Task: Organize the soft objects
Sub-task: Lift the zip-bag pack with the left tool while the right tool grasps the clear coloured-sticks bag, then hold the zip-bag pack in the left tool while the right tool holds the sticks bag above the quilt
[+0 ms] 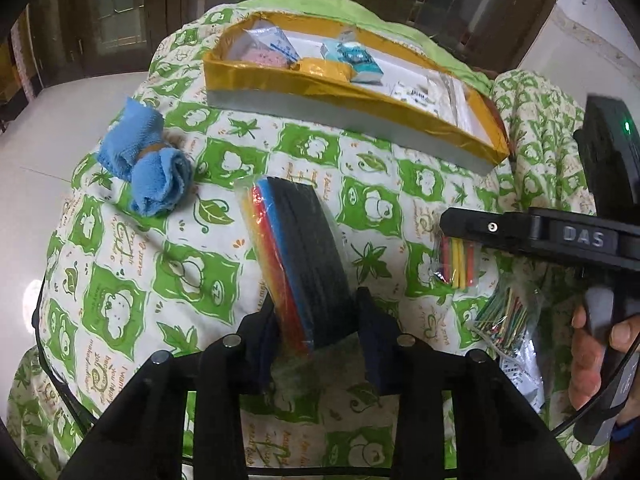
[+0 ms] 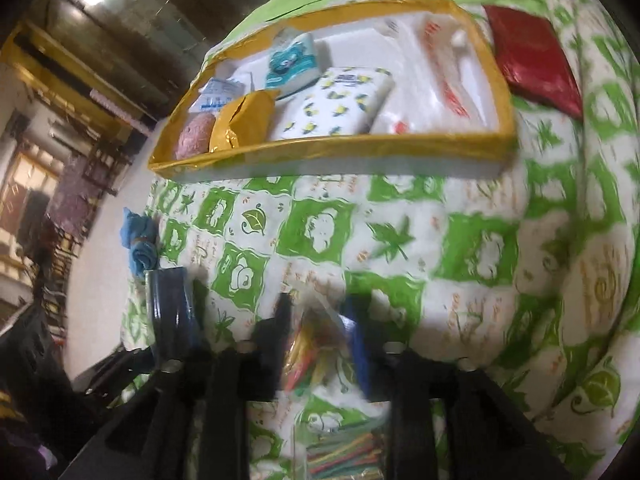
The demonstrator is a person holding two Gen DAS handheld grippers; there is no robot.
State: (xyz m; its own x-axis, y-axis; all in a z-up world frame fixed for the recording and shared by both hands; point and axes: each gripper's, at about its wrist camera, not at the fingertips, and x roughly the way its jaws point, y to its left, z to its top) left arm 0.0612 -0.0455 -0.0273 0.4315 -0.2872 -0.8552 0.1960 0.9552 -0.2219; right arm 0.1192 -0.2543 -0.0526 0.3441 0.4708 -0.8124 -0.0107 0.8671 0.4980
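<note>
My left gripper (image 1: 318, 312) is shut on a clear pack of foam sheets (image 1: 298, 256), black, blue, red and yellow, held just above the quilt. It also shows in the right wrist view (image 2: 170, 312). My right gripper (image 2: 320, 320) is shut on a small bag of coloured sticks (image 2: 306, 350); that bag shows in the left wrist view (image 1: 456, 262) under the right gripper's finger (image 1: 480, 228). A gold-edged tray (image 1: 344, 92) at the back holds several soft packs; it also shows in the right wrist view (image 2: 328, 152).
A blue cloth bundle (image 1: 146, 164) lies left on the green-and-white quilt (image 1: 168, 280). A bag of thin coloured sticks (image 1: 502, 320) lies at the right. A red packet (image 2: 532, 60) lies right of the tray. The quilt drops off to bare floor (image 1: 36, 160) at the left.
</note>
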